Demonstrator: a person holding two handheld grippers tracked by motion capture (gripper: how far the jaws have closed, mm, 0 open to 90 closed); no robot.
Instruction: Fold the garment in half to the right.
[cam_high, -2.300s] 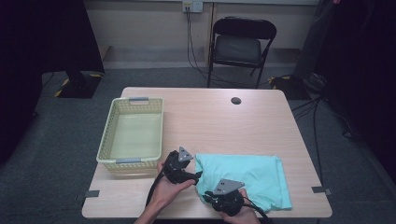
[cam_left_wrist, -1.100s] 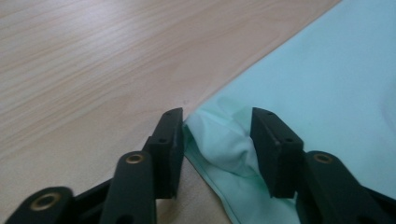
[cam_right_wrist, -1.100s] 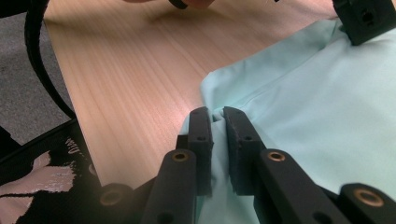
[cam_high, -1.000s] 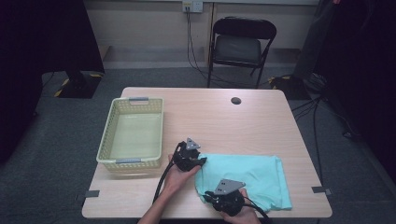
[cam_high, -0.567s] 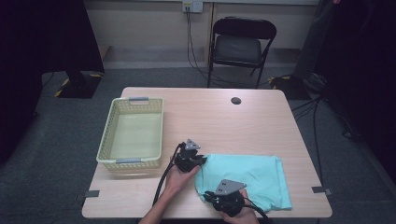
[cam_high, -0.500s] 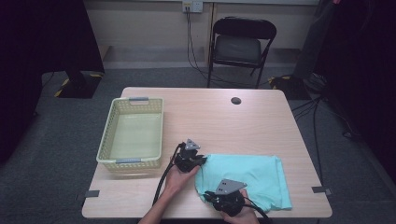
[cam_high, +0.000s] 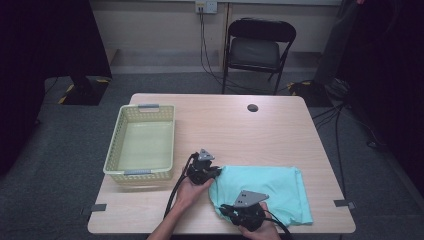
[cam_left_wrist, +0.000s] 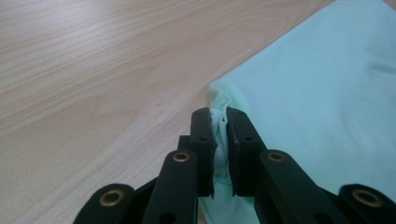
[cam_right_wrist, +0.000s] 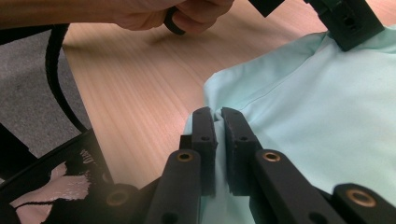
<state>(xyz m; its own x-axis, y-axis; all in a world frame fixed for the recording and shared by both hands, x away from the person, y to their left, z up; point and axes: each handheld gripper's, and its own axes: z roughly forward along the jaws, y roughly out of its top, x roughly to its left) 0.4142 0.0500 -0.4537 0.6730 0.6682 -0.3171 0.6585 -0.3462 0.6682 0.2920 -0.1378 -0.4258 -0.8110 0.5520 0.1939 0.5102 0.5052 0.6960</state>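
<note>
A folded mint-green cloth lies flat on the near right part of the wooden table. My left gripper is at the cloth's far left corner and its jaws have just been closing; in the left gripper view they pinch a bunched edge of the cloth. My right gripper sits at the cloth's near left corner. In the right gripper view its jaws are shut on a fold of the cloth, with the other hand and left gripper farther off.
A pale yellow mesh basket stands to the left of the cloth. A small black disc rests near the table's far edge. A black folding chair stands behind the table. Cables trail from both grippers toward the near edge.
The left gripper has shifted from the table beside the cloth onto its far left corner and closed on the edge. The right gripper has stayed at the near left corner.
</note>
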